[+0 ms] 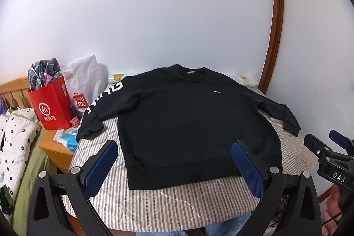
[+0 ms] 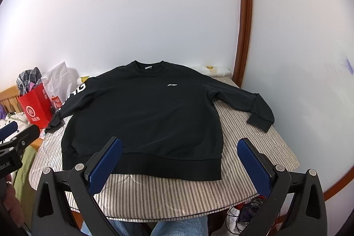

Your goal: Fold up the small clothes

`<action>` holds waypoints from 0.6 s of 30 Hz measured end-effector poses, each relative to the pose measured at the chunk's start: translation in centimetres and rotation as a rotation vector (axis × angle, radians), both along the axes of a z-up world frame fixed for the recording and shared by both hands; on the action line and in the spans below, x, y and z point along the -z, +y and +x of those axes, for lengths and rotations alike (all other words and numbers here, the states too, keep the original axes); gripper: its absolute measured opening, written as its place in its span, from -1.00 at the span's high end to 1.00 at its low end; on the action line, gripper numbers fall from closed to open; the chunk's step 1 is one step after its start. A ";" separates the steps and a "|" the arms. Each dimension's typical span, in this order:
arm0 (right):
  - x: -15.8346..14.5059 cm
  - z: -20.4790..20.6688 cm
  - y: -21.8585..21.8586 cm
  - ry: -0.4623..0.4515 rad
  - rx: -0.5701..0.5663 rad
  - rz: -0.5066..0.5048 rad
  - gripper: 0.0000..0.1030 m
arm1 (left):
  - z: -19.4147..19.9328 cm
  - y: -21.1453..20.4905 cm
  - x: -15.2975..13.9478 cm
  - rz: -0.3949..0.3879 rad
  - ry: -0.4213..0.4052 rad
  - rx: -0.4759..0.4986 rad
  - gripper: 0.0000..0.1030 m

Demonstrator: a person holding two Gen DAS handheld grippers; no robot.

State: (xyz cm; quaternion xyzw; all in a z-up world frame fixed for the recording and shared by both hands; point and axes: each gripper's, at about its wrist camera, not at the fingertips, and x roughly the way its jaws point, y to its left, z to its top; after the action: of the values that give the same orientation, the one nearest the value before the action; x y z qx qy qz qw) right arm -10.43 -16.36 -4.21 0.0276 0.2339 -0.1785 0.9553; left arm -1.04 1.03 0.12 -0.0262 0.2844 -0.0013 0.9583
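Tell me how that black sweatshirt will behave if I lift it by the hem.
The black sweatshirt will probably sag and drape, being soft cloth lying flat. Its spread sleeves would likely trail. It may drag the striped cover slightly.

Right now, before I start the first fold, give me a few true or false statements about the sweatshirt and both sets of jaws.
1. The black sweatshirt lies flat, front up, on the striped table cover. True.
2. Both sleeves are already folded across the chest. False: they spread outward to each side.
3. The left gripper has its jaws shut on the hem. False: they stand open, holding nothing.
4. The right gripper is open and empty. True.
5. A red paper bag stands beyond the lettered sleeve. True.
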 end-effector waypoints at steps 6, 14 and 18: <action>0.1 -0.1 0.0 -0.005 0.001 -0.005 -0.98 | 0.4 0.6 -0.1 -0.026 -0.002 0.028 -1.00; 1.3 1.7 -0.3 -0.016 0.014 -0.004 -0.98 | 3.5 3.4 2.6 -0.023 0.048 -0.012 -1.00; 3.0 4.2 -0.3 0.026 0.008 -0.019 -0.98 | 5.6 5.9 5.4 -0.057 0.106 -0.044 -0.99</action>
State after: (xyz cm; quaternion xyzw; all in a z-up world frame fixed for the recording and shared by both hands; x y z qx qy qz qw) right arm -6.23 -16.63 -7.16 0.0170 0.2446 -0.1850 0.9517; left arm 4.55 6.90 -5.31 -0.0595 0.3340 0.0130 0.9406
